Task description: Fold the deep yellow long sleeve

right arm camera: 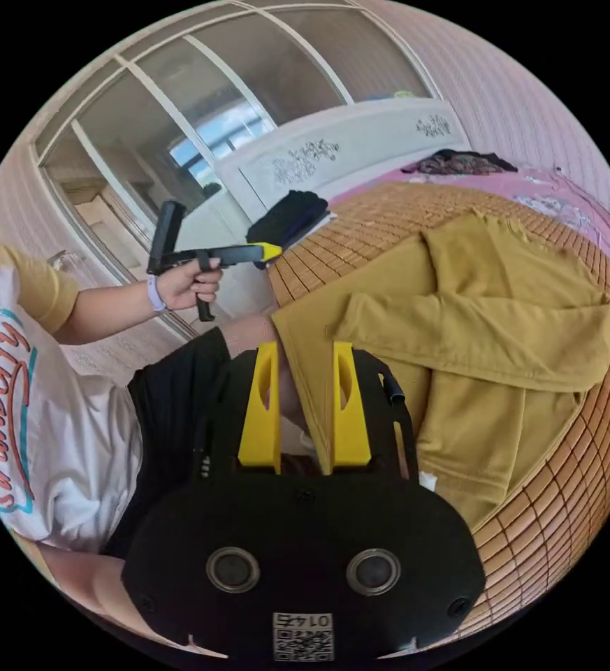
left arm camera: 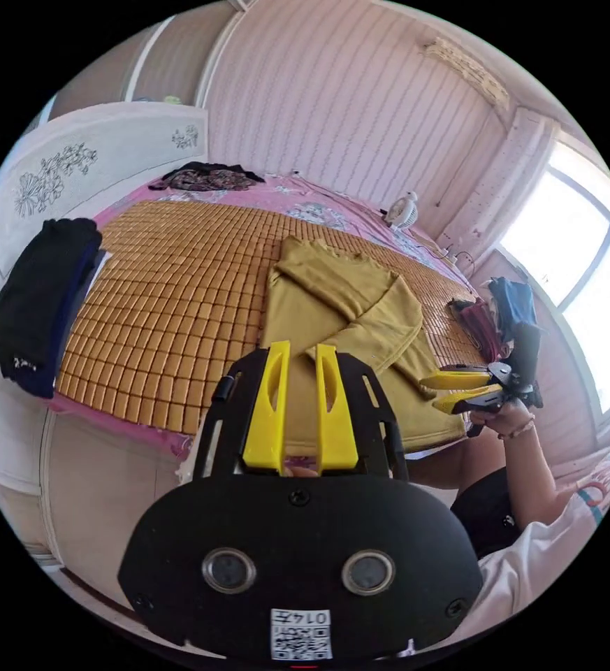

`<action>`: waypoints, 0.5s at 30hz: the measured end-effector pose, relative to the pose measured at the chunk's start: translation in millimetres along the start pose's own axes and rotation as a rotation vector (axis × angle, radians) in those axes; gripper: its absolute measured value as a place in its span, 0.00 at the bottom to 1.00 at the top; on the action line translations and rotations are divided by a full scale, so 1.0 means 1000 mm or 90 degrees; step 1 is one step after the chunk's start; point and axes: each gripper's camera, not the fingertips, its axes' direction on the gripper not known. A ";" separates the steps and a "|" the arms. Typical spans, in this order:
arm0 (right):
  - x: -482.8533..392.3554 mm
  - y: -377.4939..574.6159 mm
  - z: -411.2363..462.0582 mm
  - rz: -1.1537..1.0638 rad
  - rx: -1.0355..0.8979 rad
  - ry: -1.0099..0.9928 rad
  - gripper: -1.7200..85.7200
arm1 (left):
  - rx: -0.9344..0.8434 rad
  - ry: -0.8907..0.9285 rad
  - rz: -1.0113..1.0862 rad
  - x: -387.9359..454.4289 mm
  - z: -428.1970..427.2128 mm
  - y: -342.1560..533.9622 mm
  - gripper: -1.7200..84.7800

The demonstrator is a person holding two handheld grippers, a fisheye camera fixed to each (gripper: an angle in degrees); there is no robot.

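in the left gripper view we see the left gripper [left arm camera: 298, 353] with its jaws a little apart and empty above the near hem of the deep yellow long sleeve [left arm camera: 332, 314], which lies partly folded on the bamboo mat [left arm camera: 172, 279], and the right gripper [left arm camera: 458, 391] sits at the shirt's edge with jaws slightly apart. in the right gripper view the right gripper [right arm camera: 305, 353] has its jaws apart over the shirt's corner, clamping nothing, and the left gripper [right arm camera: 266, 253] is held up in a hand [right arm camera: 186, 283], where we cannot tell its jaws.

Dark clothes [left arm camera: 42, 300] on bamboo mat [left arm camera: 172, 293]
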 end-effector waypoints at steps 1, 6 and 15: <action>0.002 -0.002 0.007 0.012 -0.011 0.018 0.15 | -0.002 0.003 -0.007 -0.006 0.004 0.005 0.10; 0.003 -0.029 0.053 0.071 0.023 0.087 0.16 | -0.005 0.059 -0.003 -0.026 0.067 0.011 0.11; 0.008 -0.084 0.140 0.041 -0.046 0.210 0.15 | -0.149 -0.004 0.074 -0.020 0.189 -0.015 0.10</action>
